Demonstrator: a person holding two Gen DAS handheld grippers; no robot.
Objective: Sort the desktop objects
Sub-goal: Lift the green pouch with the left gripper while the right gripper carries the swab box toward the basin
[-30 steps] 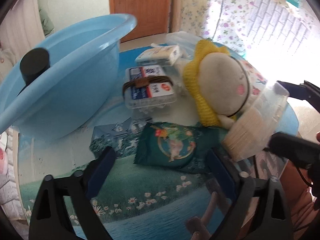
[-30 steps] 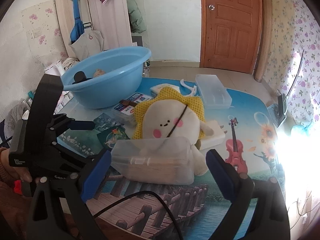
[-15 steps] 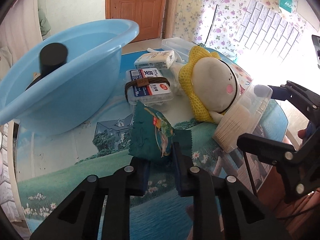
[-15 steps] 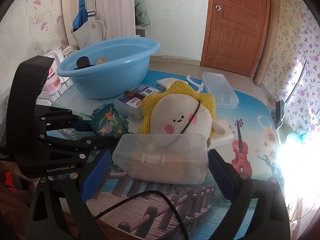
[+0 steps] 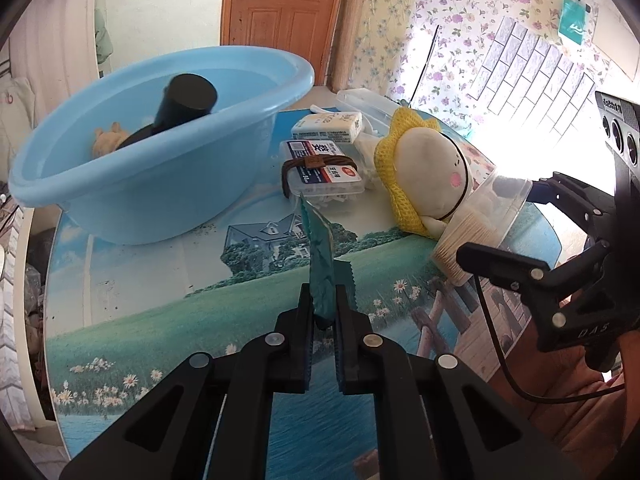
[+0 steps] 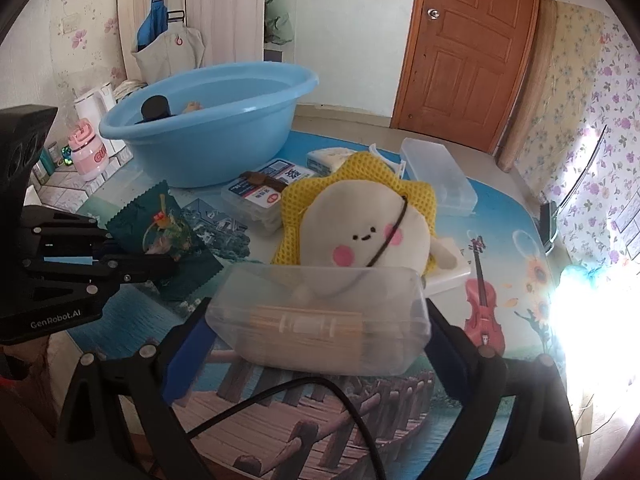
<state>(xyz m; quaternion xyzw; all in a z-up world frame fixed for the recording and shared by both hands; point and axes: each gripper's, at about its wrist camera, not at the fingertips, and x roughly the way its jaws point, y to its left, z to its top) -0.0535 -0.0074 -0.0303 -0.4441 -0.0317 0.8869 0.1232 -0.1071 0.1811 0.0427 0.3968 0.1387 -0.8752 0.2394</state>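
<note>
Between the closed pads of the left tool (image 5: pixel 323 312), green sachet (image 5: pixel 320 264) held on edge, long axis pointing at the blue basin (image 5: pixel 160 160) near the tabletop's (image 5: pixel 160 300) far left edge. Right tool (image 6: pixel 316 320) clamped on the clear toothpick box (image 6: pixel 320 312).

Dark green snack packet (image 5: pixel 321 264), serrated edges, pinched edge-on and lifted off table. Blue basin (image 5: pixel 160 152) at 10 o'clock of it, holding black cylinder (image 5: pixel 186 100) and small tan toy (image 5: pixel 106 142). Clear labelled box (image 5: pixel 324 174) with brown band at 12 o'clock. Yellow-fringed plush (image 6: pixel 360 228) face up at 2 o'clock, leaning on clear toothpick box (image 6: pixel 320 320), which is gripped at both ends.
</note>
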